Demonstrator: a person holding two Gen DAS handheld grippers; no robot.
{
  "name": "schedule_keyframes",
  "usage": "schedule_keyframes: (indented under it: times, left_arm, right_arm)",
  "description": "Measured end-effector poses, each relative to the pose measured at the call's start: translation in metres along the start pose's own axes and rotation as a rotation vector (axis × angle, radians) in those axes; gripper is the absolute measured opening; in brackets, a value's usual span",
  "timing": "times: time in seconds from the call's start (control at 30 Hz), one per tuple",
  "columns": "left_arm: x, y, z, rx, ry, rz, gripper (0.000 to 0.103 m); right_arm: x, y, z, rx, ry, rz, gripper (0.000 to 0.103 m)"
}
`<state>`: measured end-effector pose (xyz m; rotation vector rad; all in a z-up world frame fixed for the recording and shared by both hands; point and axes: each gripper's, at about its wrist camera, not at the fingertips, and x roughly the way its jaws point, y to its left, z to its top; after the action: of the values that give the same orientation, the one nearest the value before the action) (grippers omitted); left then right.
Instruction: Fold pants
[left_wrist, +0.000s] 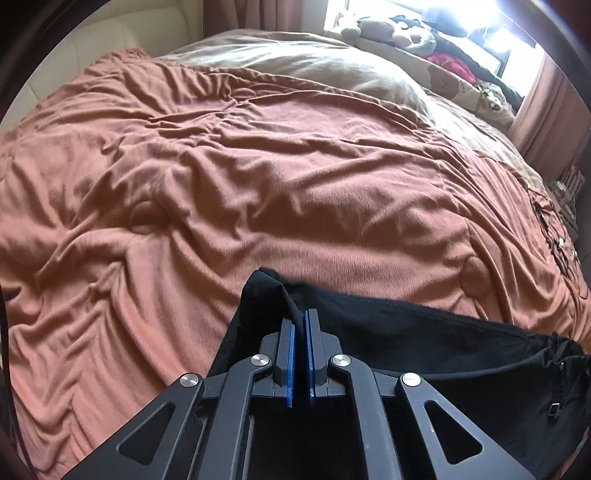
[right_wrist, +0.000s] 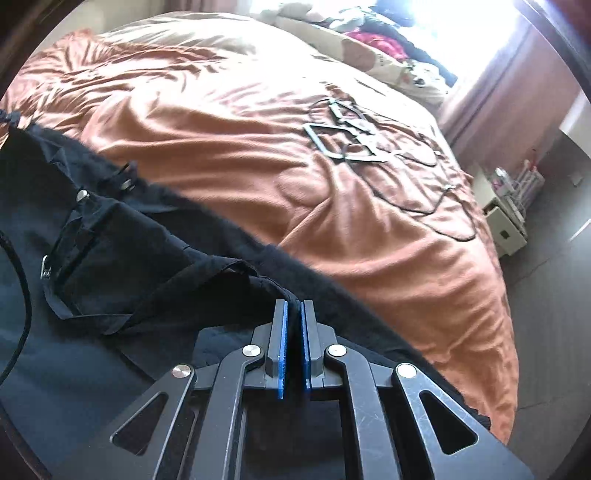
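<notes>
Both grippers are pinched tight on one pair of black pants (left_wrist: 424, 343). The left gripper (left_wrist: 298, 325) clamps a bunched fold of fabric, and the right gripper (right_wrist: 294, 314) does the same. The pants sit at the near edge of the rust-colored blanket (left_wrist: 240, 177), two beige pillows (left_wrist: 314, 62) at its far end.

Left tool (left_wrist: 299, 321), right tool (right_wrist: 294, 312): black angular linkage arms, silver round screws, blue finger pads.
</notes>
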<state>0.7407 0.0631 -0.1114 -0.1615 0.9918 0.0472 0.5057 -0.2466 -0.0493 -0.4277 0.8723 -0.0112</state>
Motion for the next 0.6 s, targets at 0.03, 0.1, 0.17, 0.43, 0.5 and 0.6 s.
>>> schedule_keyframes:
  times: [0.03, 0.1, 0.17, 0.43, 0.5, 0.6]
  left_arm:
    - [0.003, -0.001, 0.002, -0.002, 0.0, 0.002, 0.005]
    - [0.011, -0.003, 0.006, 0.0, 0.002, 0.011, 0.005]
    - [0.021, -0.004, 0.009, -0.005, 0.021, 0.019, 0.005]
    - [0.049, -0.006, 0.012, -0.027, 0.044, 0.015, 0.017]
    - [0.051, -0.008, 0.008, -0.02, 0.058, -0.013, 0.042]
    - [0.041, -0.014, 0.004, 0.019, 0.043, -0.064, 0.078]
  right_arm:
    - [0.001, 0.001, 0.001, 0.004, -0.003, -0.009, 0.003]
    - [0.006, 0.0, 0.005, 0.017, -0.008, -0.038, 0.003]
    - [0.012, 0.002, 0.009, 0.02, -0.009, -0.058, 0.003]
    - [0.051, 0.016, 0.016, 0.034, 0.003, -0.129, 0.004]
    - [0.062, 0.019, 0.016, 0.049, 0.025, -0.149, 0.004]
    - [0.06, 0.018, 0.018, 0.068, 0.026, -0.158, 0.028]
